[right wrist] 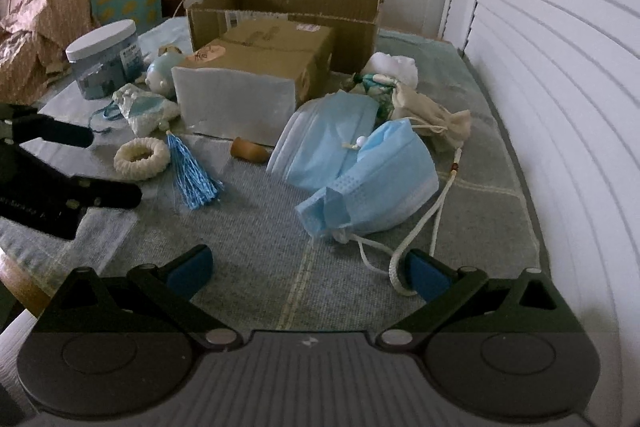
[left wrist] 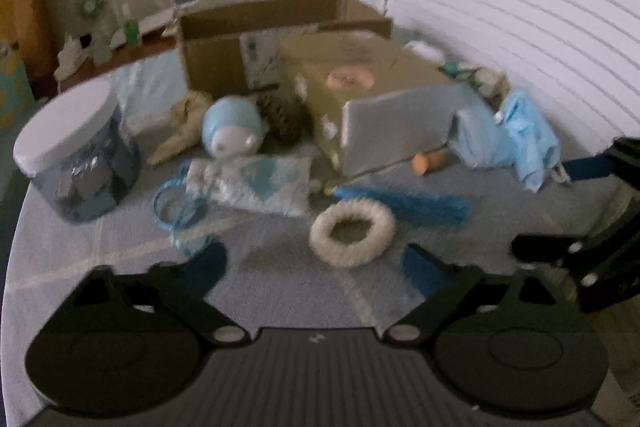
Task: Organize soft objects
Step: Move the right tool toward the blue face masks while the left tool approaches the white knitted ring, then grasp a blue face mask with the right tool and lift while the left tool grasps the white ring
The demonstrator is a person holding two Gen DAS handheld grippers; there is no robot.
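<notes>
Both claws released, empty: left claw (left wrist: 316,267) just short of ring (left wrist: 353,233), right claw (right wrist: 308,269) near masks (right wrist: 360,163). Straddle ring squarely, clench gently, avoid tassel (left wrist: 416,205).

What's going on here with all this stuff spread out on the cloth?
Someone is sorting soft items with a pair of tongs in each hand. Neither holds anything yet. The left tongs, open, point at a white woven ring beside a blue tassel. The right tongs, also open, hover before a pile of light blue face masks. An open cardboard box sits behind.
</notes>
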